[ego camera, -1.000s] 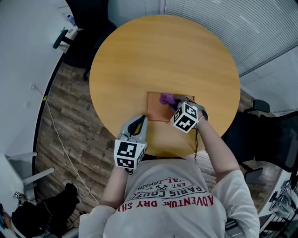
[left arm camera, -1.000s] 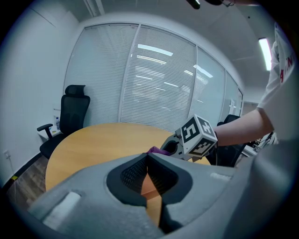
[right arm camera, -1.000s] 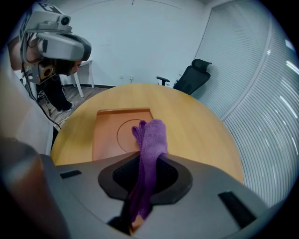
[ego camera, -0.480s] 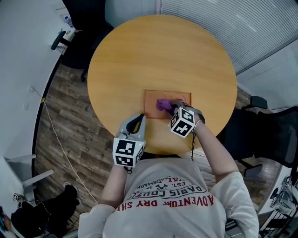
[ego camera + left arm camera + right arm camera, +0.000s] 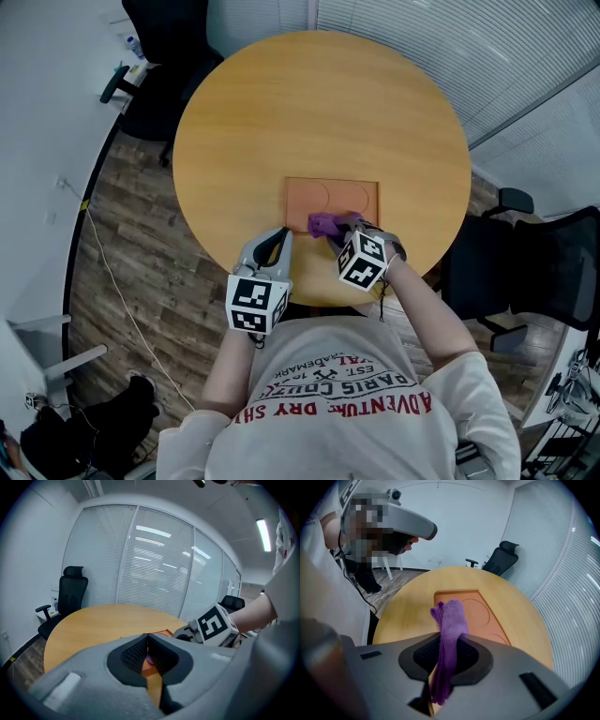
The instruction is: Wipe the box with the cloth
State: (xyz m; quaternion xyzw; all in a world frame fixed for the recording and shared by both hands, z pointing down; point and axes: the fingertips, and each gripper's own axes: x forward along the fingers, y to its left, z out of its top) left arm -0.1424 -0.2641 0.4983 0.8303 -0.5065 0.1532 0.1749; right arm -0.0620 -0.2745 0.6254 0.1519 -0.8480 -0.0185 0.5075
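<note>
The limp purple fabric cloth has slid to the flat orange box's near edge, seemingly touching it, pinched tight in the right claw; the left claw is closed on nothing.

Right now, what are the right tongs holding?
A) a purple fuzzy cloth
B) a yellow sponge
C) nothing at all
A: the right gripper view shows the right tongs pinched shut on the purple fuzzy cloth, which sticks out towards the flat orange box.
</note>
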